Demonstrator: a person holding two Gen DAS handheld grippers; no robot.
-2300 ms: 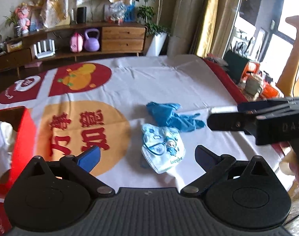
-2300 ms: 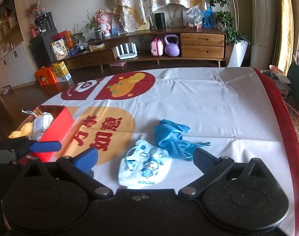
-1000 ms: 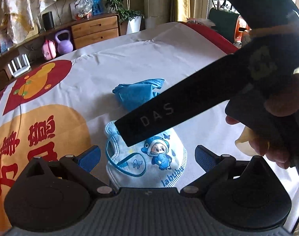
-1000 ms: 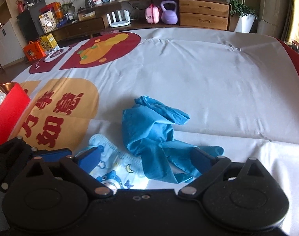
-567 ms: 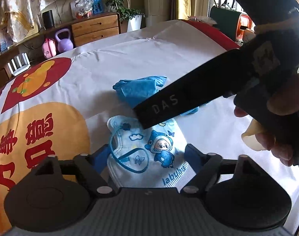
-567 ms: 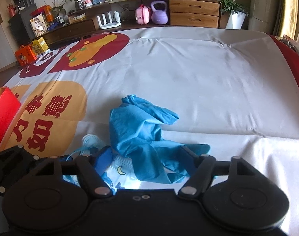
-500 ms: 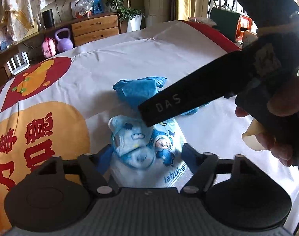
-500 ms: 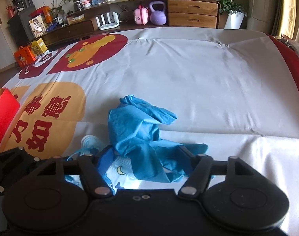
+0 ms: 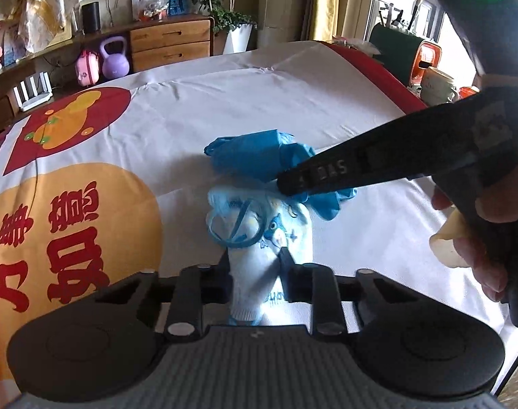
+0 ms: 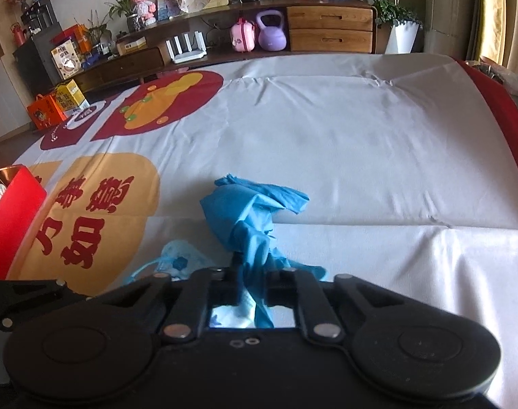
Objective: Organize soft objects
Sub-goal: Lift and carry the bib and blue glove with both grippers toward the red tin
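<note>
A white tablecloth (image 10: 361, 143) with red and orange printed patches covers the table and fills most of both views. Along the top of the right wrist view runs a wooden sideboard (image 10: 330, 30), with a purple kettlebell (image 10: 271, 32) and a pink toy case (image 10: 242, 35) on its lower shelf. At the left edge of that view stands a red box (image 10: 12, 218), with something white showing inside it.

In the middle of the left wrist view the left gripper (image 9: 253, 274) has just been closing, and its jaws now pinch the near end of a child's face mask (image 9: 259, 238), white and light blue with a cartoon print, bunching it into a narrow fold; the mask's blue ear loop curls above the pinch. The right gripper (image 10: 253, 284) has likewise just been closing and now clamps a crumpled blue glove (image 10: 248, 214), which rises from the jaws in the lower middle of the right wrist view and spreads on the cloth beyond. In the left wrist view this gripper reaches in from the right edge, a hand (image 9: 490, 238) around its handle, its tip over the spot where glove and mask meet. The glove lies just behind the mask, touching it, both near the middle of the table.
</note>
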